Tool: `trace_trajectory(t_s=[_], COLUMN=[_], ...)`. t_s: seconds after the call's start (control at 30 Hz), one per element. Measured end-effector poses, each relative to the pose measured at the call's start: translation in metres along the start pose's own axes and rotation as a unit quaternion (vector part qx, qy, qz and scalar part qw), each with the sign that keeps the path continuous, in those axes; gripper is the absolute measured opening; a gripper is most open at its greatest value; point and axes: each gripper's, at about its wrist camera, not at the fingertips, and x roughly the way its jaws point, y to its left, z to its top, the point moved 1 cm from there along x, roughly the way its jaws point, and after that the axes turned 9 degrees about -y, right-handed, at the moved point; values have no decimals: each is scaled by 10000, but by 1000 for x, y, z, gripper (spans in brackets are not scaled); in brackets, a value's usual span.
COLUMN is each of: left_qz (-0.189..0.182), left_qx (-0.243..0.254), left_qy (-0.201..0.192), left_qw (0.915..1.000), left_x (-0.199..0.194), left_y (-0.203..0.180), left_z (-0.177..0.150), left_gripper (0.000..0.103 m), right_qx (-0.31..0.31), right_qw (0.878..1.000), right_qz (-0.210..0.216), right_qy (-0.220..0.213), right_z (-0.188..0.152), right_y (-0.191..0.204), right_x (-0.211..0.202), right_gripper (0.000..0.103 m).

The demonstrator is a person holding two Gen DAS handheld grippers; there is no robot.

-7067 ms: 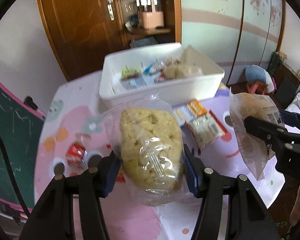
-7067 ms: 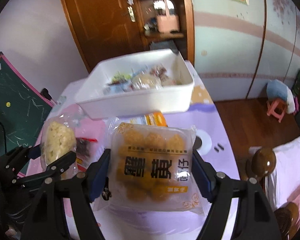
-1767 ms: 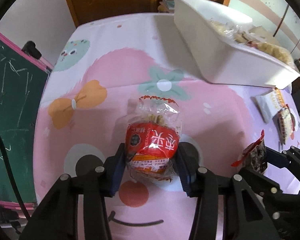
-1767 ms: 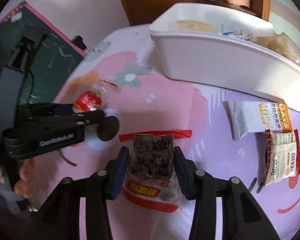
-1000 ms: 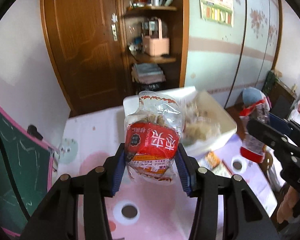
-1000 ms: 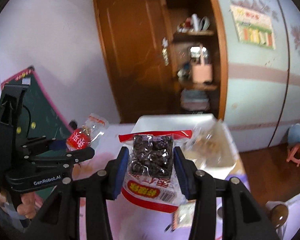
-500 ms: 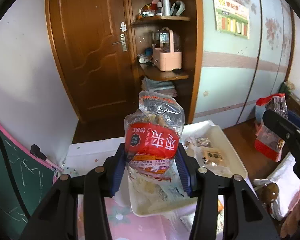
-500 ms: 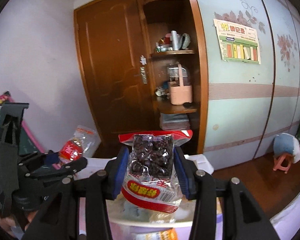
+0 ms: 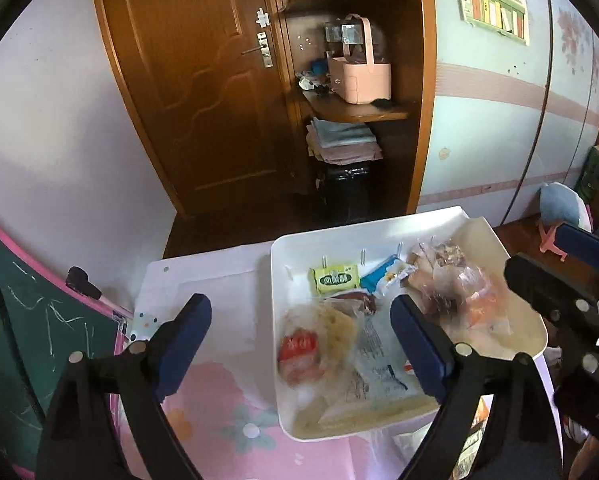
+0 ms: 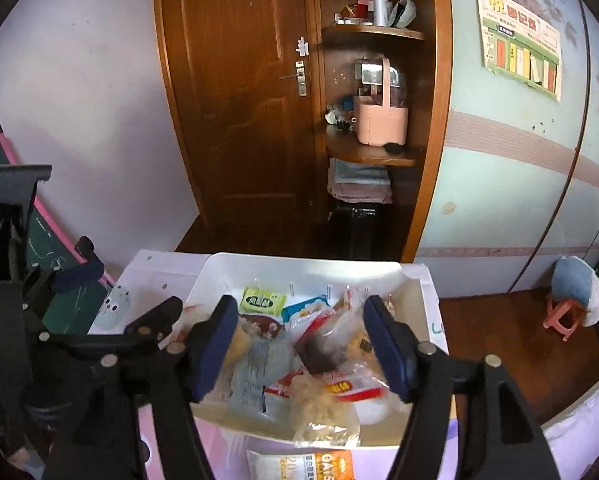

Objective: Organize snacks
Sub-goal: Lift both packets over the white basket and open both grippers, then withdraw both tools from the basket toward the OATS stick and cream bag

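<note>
Both grippers hang over the white bin (image 9: 277, 264), and both have just been opening. The left gripper (image 9: 301, 326) stands with its jaws spread wide and nothing between the pads; the red-labelled bag (image 9: 305, 346) lies blurred below them, at about 7 o'clock in the bin as the left wrist view shows it, apparently dropping or just landed. The right gripper (image 10: 297, 344) has its jaws apart too, gripping nothing, and the dark-filled bag (image 10: 319, 350) with the red strip sits blurred beneath them near the bin's middle. The main risk, as I judge it, is the heap: the bags lie loosely over one another, and a pale lumpy bag (image 10: 325, 412) at 6 o'clock in the right wrist view already leans on the near rim, so another drop there could tip something out onto the table (image 9: 219, 408). The two grippers also stand close side by side, and pulling back together could knock them or catch a finger on the bin wall. Counted: one bin, two grippers, one yellow-green packet (image 9: 334, 279) at 12 o'clock, one blue-and-white packet (image 9: 383, 276) beside it, and roughly eight bags in the bin, though overlap makes that uncertain. One orange-printed packet (image 10: 303, 466) is still on the table just outside the near rim; any others are hidden.
</note>
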Motion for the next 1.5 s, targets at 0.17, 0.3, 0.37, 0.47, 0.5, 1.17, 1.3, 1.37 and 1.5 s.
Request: trace_trajectory(t_s=[0.17, 0.3, 0.37, 0.47, 0.5, 1.17, 1.3, 1.37, 1.5], left_qz=[39, 58, 74, 89, 58, -360, -455, -548, -709], left_qx=[-41, 21, 55, 43, 3, -81, 41, 60, 85], left_qy=[-58, -103, -170, -248, -273, -1172, -1139, -1065, -845], left_qw=[10000, 9999, 9998, 9996, 9996, 9924, 9924, 9928, 9939], left_x=[-16, -30, -42, -60, -67, -196, -198, -195, -181], left_y=[6, 8, 8, 8, 9, 8, -1, -5, -13], left_z=[-8, -13, -17, -19, -19, -30, -45, -55, -78], left_gripper=[91, 91, 91, 91, 91, 99, 99, 99, 99], right_qx=[221, 299, 338, 353, 348, -43, -186, -251, -270], right_qw=[9996, 9988, 9982, 9971, 9967, 9884, 9900, 9908, 9935], right_qz=[36, 51, 48, 7, -38, -418, -434, -449, -434], right_qy=[-151, -385, -503, -676, -733, -1462, -1333, -1256, -1013], right_z=[-4, -8, -11, -11, -12, -38, -59, -71, -98], right_y=[-7, -12, -14, -17, -18, -19, -18, -18, -19], right_x=[-17, -40, -55, -76, -84, -203, -204, -202, -190], right_gripper=[68, 68, 68, 68, 68, 78, 78, 78, 78])
